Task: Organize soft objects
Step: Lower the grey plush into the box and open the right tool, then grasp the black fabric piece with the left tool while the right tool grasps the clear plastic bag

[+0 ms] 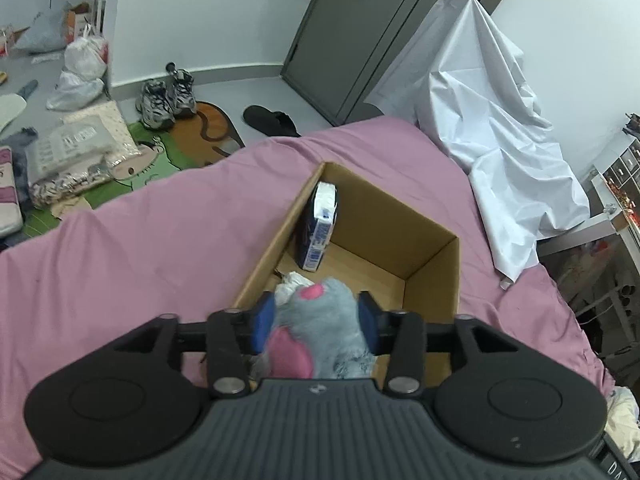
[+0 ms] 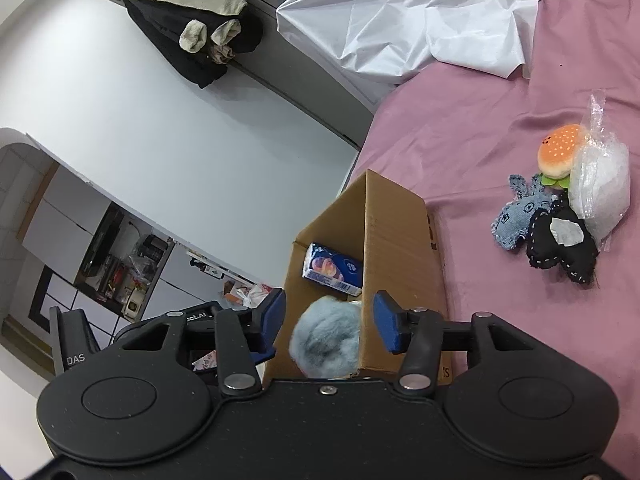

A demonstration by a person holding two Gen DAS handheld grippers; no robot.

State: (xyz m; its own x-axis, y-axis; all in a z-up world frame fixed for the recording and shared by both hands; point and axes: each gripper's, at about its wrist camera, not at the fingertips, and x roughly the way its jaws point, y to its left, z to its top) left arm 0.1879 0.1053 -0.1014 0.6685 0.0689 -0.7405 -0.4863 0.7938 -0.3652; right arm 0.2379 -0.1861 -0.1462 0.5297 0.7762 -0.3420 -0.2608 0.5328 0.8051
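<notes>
A fluffy grey plush toy [image 1: 320, 320] with pink patches hangs over the near end of an open cardboard box [image 1: 432, 264] on the pink bed. My left gripper [image 1: 316, 318] stands open with the toy loosely between its blue pads [image 1: 262, 322]. In the right wrist view the same grey plush [image 2: 326, 336] sits between the spread fingers of my right gripper [image 2: 328, 322], which is open and clear of the fur, with the cardboard box's corner edge [image 2: 366, 240] also in the gap. A blue and white pack [image 1: 318, 232] stands inside the box beside a crumpled white item [image 1: 290, 284].
Further right on the bed [image 2: 480, 120] lie a burger plush [image 2: 560, 152], a denim toy [image 2: 520, 216], a black stitched toy [image 2: 560, 252] and a clear bag of white filling [image 2: 600, 188]. A white sheet [image 1: 492, 120] drapes furniture beyond the box. Shoes [image 1: 166, 98] and bags lie on the floor.
</notes>
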